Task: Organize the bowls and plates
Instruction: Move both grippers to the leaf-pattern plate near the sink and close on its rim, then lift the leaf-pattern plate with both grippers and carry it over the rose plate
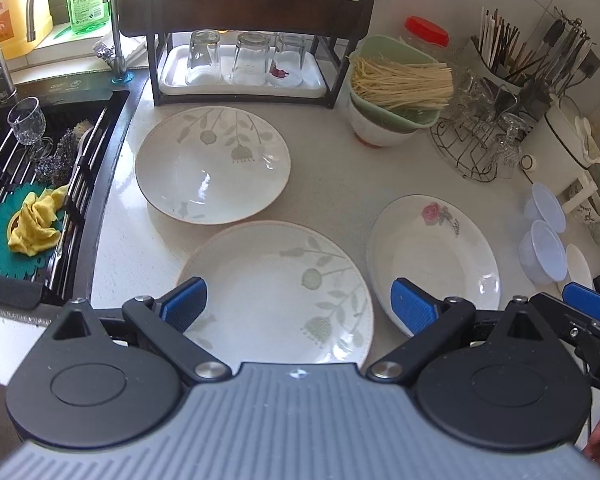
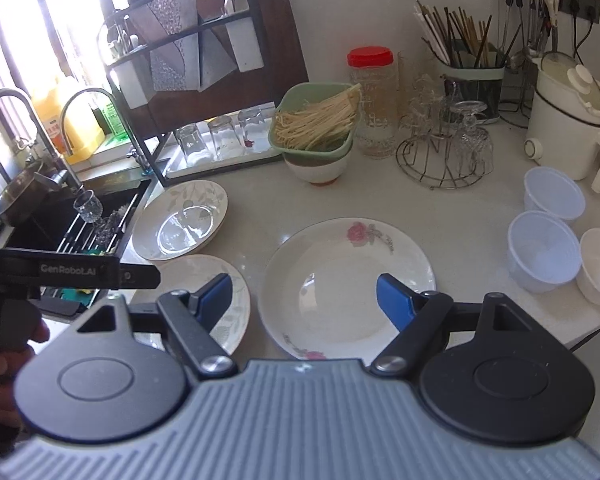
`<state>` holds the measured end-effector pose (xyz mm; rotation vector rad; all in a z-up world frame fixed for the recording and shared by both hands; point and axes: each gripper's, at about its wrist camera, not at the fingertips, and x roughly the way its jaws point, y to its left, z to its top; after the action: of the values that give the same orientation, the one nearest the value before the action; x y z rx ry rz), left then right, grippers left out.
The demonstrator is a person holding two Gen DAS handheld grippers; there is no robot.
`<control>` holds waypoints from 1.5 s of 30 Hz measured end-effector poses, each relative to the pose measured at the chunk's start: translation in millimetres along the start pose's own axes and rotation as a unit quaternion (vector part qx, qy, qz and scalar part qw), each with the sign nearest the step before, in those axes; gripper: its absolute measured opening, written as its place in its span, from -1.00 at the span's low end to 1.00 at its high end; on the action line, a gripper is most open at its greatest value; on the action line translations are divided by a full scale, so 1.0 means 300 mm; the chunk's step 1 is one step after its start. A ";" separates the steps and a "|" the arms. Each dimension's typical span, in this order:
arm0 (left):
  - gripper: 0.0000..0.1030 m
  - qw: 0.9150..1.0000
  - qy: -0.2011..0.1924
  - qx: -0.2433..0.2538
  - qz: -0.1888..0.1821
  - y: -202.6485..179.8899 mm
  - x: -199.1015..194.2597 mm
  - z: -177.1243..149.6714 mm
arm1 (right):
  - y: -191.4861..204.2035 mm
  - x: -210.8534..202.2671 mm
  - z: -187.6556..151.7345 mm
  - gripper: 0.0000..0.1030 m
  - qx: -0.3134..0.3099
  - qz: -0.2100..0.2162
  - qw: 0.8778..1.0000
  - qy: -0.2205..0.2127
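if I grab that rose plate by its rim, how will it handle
The rose plate looks like glazed ceramic: probably stiff, breakable and fairly heavy. Its glossy surface suggests the rim may slip. It lies flat on the counter, so getting under the edge could be awkward.

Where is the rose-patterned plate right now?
In the right wrist view the rose plate lies on the counter dead ahead, between the leaf-patterned plate on its left and the plastic cups on its right.

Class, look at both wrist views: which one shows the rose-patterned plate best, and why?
The right wrist view: the rose plate lies nearly whole and central, with roses visible at both far and near rim. In the left wrist view the plate sits off to the right, foreshortened, its near edge hidden behind a blue finger.
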<state>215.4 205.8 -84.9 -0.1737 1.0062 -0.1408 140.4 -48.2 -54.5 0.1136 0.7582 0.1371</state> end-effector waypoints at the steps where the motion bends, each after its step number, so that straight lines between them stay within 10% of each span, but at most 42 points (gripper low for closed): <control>1: 0.93 1.000 0.005 0.004 0.000 0.019 0.014 0.005 | 0.014 0.011 -0.001 0.56 0.003 -0.001 1.000 0.002; 18: 0.40 0.995 0.086 0.046 -0.014 0.298 0.256 0.014 | 0.156 0.250 -0.135 0.27 0.130 -0.008 0.989 0.063; 23: 0.14 0.993 0.106 0.027 -0.038 0.345 0.308 0.009 | 0.174 0.305 -0.179 -0.21 0.165 0.001 0.982 0.095; 45: -0.57 0.993 0.096 -0.006 -0.065 0.382 0.375 0.023 | 0.187 0.453 -0.203 -0.80 0.136 -0.018 0.983 0.120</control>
<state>284.8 296.3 -198.4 -0.2400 1.1875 -0.2746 191.1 32.6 -181.7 0.3474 1.0173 0.0109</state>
